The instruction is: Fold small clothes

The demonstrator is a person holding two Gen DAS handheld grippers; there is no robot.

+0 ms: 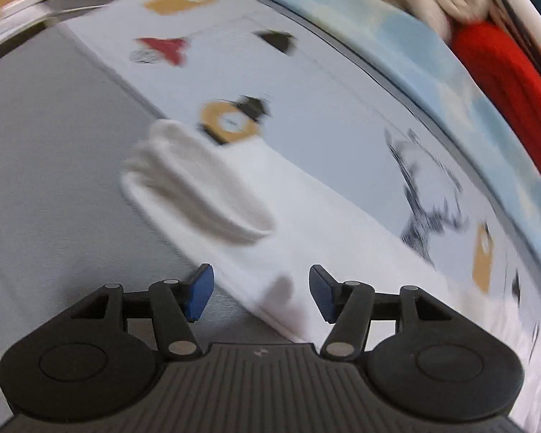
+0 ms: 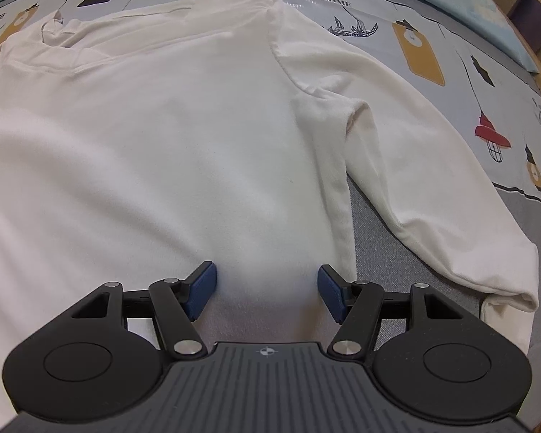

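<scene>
The white shirt (image 2: 169,137) lies spread flat on the printed bedsheet (image 2: 432,54). Both tongs, left (image 1: 261,296) and right (image 2: 267,297), stand wide and empty over the shirt. Risk: the cuff (image 1: 198,187) is bunched, so folding now could likely trap creases.

We see the left wrist view smeared by motion: the printed sheet (image 1: 306,83) shows its lamp pictures only as streaked blotches, and the dark line drawing at the right cannot be read. The white sleeve (image 1: 198,187) there has soft, doubled edges, and we cannot tell whether its cuff lies flat or is lifted. The cream and red fabrics (image 1: 505,83) at the top right corner are cut off by the edge; what they are stays unclear. In the right wrist view the white shirt (image 2: 162,126) runs off the left edge, and its hem is hidden behind the gripper body.
</scene>
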